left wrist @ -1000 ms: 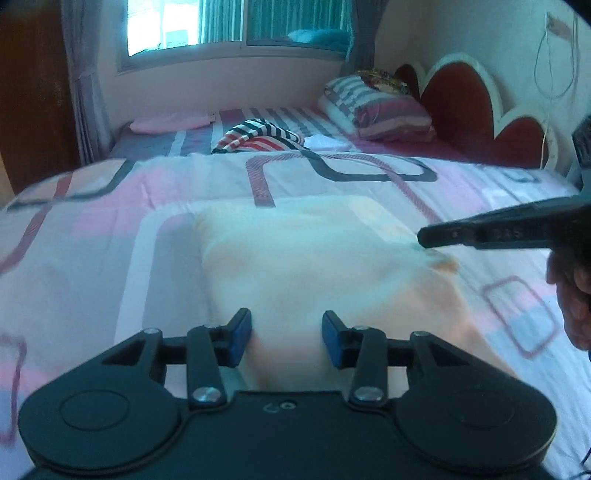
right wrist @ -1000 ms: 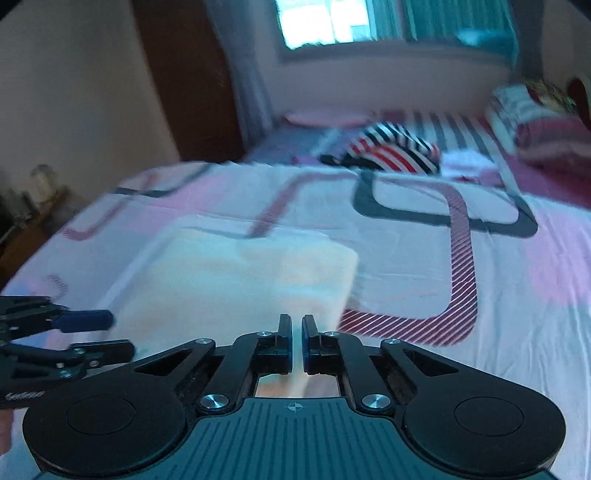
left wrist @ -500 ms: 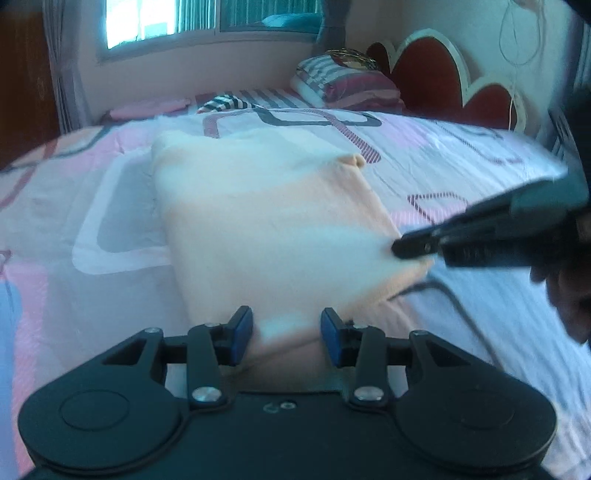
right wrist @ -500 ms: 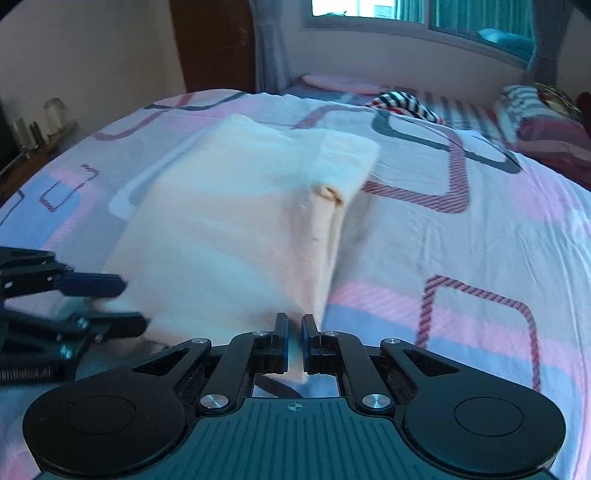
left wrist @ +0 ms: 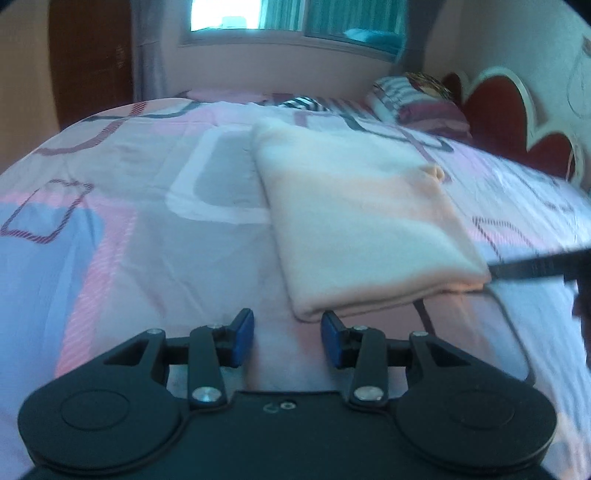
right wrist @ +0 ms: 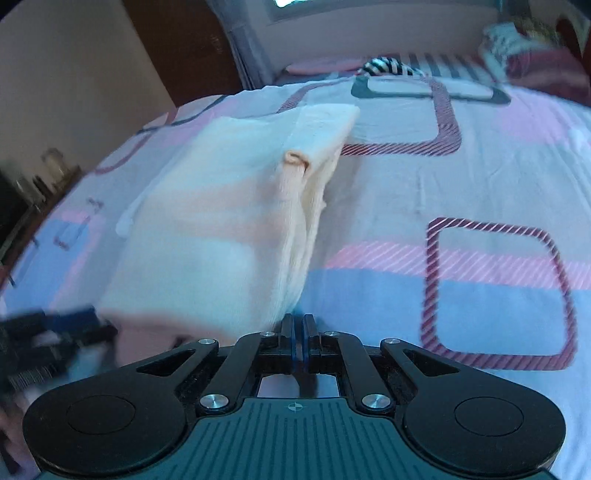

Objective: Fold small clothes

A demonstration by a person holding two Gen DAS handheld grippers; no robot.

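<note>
garment [left wrist: 362, 221] near edge just beyond left gripper [left wrist: 287, 338], jaws apart.

Daylight came from the window [left wrist: 258, 18] at the far wall, which was blown out to white glare in both views. The room itself was dim, with a bluish-pink cast over the bed [left wrist: 129, 240]. A soft shadow lay under the near edge of the folded cloth [left wrist: 362, 221]. Fisheye distortion bowed the bed and walls, and the corners went black. Motion blur smeared the right side of the left wrist view and the left edge of the right wrist view.
</note>
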